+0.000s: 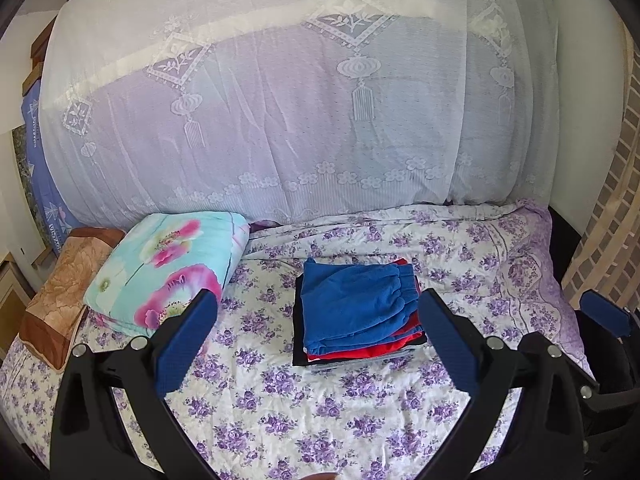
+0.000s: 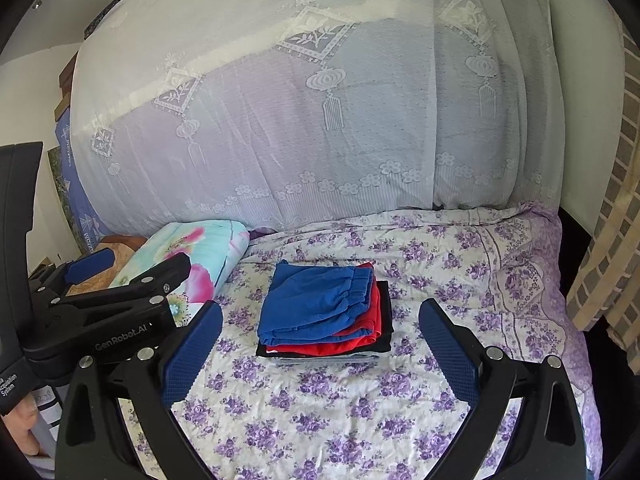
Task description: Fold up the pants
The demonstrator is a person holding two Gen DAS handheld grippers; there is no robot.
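Both held level above the bed (image 1: 304, 412), near side: left gripper (image 1: 318, 328) and right gripper (image 2: 320, 338) spread wide, empty, facing folded blue pants (image 1: 356, 304) atop a stack.

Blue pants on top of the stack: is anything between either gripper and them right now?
Nothing visible is. The blue pants lie folded on top of the stack, with only bare floral bedsheet between them and the left gripper or right gripper. Both sets of jaws stand open and empty. The flowered pillow sits off to the left.
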